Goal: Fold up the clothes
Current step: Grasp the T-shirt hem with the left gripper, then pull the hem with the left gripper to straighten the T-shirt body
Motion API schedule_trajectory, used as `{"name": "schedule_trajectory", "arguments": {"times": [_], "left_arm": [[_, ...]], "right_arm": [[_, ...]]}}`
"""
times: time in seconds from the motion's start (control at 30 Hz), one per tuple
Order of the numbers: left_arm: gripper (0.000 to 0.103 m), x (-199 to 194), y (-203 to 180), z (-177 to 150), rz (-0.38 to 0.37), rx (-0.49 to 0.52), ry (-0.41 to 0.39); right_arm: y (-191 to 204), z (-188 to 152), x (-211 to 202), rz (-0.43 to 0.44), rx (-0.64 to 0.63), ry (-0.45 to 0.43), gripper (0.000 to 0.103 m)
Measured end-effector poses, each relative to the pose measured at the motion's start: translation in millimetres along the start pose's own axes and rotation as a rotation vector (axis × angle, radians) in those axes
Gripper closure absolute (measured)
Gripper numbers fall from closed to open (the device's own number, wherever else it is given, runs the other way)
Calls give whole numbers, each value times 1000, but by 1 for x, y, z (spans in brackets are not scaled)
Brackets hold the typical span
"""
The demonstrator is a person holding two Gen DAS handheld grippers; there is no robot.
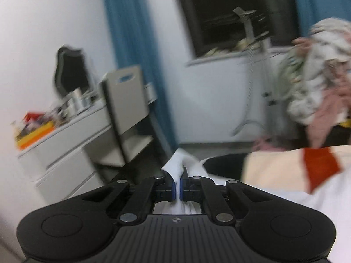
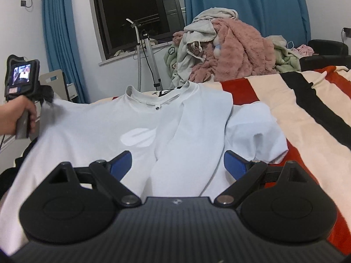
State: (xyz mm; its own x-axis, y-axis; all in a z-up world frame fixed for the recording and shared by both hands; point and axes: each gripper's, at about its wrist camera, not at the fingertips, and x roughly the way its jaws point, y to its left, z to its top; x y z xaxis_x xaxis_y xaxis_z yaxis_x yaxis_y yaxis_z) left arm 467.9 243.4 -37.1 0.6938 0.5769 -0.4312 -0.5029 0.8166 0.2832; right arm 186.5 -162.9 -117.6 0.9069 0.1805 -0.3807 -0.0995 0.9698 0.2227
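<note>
White T-shirt point(image 2: 136, 118) pinched in left gripper point(image 1: 178, 185); right gripper point(image 2: 177, 162) agape

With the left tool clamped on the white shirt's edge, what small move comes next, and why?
Probably carry the left tool across toward the shirt's middle. Its pads are shut on a pinch of the white shirt, whose right side already lies folded over; the left side is still spread out. The right tool hovers open above the cloth.

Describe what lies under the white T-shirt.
The white T-shirt lies on a striped blanket of cream, red and black. What lies beneath the shirt's middle is covered.
</note>
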Motion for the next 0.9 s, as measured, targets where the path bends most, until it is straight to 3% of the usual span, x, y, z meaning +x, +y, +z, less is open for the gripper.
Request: {"name": "schedule_trajectory", "arguments": {"times": [0.1,0.17,0.23,0.33,0.5,0.7,0.9], "left_arm": [[86,22,0,-13,-11,-47,68],[60,26,2,-19,-17,-60,97],[56,18,5,-22,-54,-65,108],[39,-13,21,-27,-82,-75,102],[35,-110,80,-63,-227,-154,193],[35,-239,130,-146,-441,-151,454],[35,-349,141,-242,-623,-74,672]], "right_arm": [[-1,0,6,-4,1,7,11],[-2,0,8,-5,6,8,11],[-3,0,9,-1,12,3,11],[-3,3,10,2,16,-1,11],[-5,11,2,2,23,-30,11],[-6,13,-19,4,6,-43,11],[-9,15,-48,-22,-13,-46,11]]}}
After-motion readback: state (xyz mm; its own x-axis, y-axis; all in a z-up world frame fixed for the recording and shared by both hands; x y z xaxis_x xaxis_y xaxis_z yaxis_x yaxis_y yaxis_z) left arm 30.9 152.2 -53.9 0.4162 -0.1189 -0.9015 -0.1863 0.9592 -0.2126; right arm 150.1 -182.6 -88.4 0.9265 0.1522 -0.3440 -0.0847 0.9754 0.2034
